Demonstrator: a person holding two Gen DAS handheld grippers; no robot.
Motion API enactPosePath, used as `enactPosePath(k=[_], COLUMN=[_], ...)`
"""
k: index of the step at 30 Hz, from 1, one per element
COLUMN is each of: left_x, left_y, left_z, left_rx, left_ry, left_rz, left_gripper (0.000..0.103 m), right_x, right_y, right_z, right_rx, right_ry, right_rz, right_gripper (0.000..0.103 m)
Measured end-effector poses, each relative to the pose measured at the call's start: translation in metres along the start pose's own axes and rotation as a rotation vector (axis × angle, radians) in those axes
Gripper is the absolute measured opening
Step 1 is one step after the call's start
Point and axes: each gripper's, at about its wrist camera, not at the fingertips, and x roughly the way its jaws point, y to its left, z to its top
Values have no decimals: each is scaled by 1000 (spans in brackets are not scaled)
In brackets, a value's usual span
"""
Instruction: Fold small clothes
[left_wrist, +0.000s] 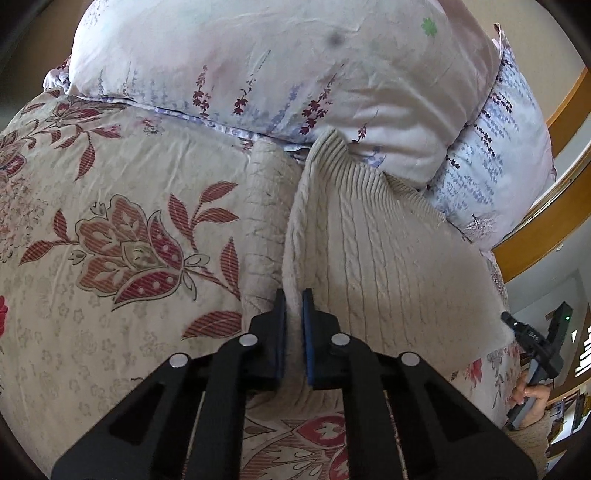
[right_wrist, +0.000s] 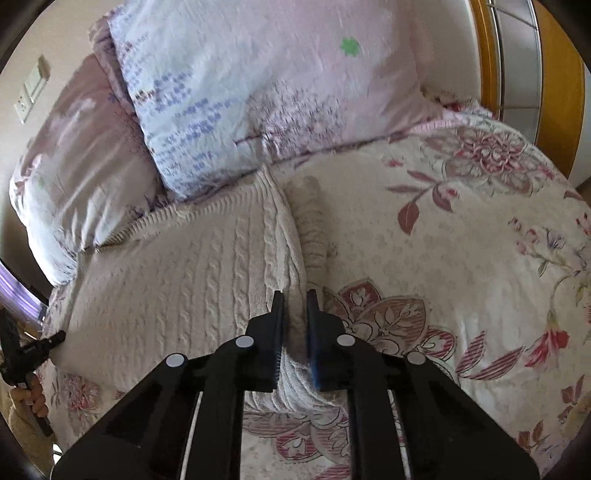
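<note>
1. gripping both near side edges: left gripper (left_wrist: 294, 314) pinches the cream cable-knit sweater (left_wrist: 369, 258) at its left fold, right gripper (right_wrist: 295, 314) pinches its right fold, jaws narrow on knit.
2. sweater lies mid bed, long axis running away from the tongs toward the pillows (left_wrist: 258, 74); hem end near the bed's near edge.
3. each hand equally near its own side.
4. left view shows the other gripper at the bedspread's (left_wrist: 110, 184) right edge; right view shows a wall switch (right_wrist: 31, 92).

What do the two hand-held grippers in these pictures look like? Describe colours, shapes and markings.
The left hand-held gripper and the right hand-held gripper look alike: black angular linkage arms with cut-out slots, round silver pivot pins, and two flat upright fingers lined inside with blue pads. No cables or sleeves show.
</note>
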Motion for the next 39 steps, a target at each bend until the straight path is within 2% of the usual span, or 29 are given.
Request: enactPosePath(k=[6,13,18,20,22,23,24,25,27,30,33,35,39], left_x=[-8,-13,-13,-17,-26,-32,-39,-43,-42,-23,0,10,7], left_y=[-2,5,2,1,-1,-4,-10,-17,-34,-55,-60,-54,-46], left_z=[-4,-15,-21,-21,-18,-16,-15,-13,-11,-10,-12,-16,-25], left_rx=[33,34,47,47,38,43,62,89,152,220,242,224,232], left_ry=[4,-1,-22,-27,-51,-81,-115,-148,-174,-133,-74,-38,-48], left_rz=[-4,-13,1,-9,-19,-16,-7,4,19,35,84,95,90], left_gripper=[7,7,8,9,9,10,17,21,35,35,35,35,34], right_x=[-14,1,8,6,-1,-7,-10,-11,-3,22,42,55,61], right_y=[0,-3,8,8,12,18,24,35,59,96,120,125,128], right_z=[-6,-14,-10,-6,-2,1,3,5,7,4,-1,-7,-16], right_rx=[5,-8,-65,-60,-54,-63,-75,-102,-162,-243,-305,-341,-395], right_ry=[-7,27,30,38,16,-13,-27,-31,-3,71,95,120,100], right_rz=[-23,-94,-145,-153,-168,-152,-132,-94,-33,19,3,-24,-49], right_gripper=[8,8,9,15,32,36,43,46,46,46,48,58,60])
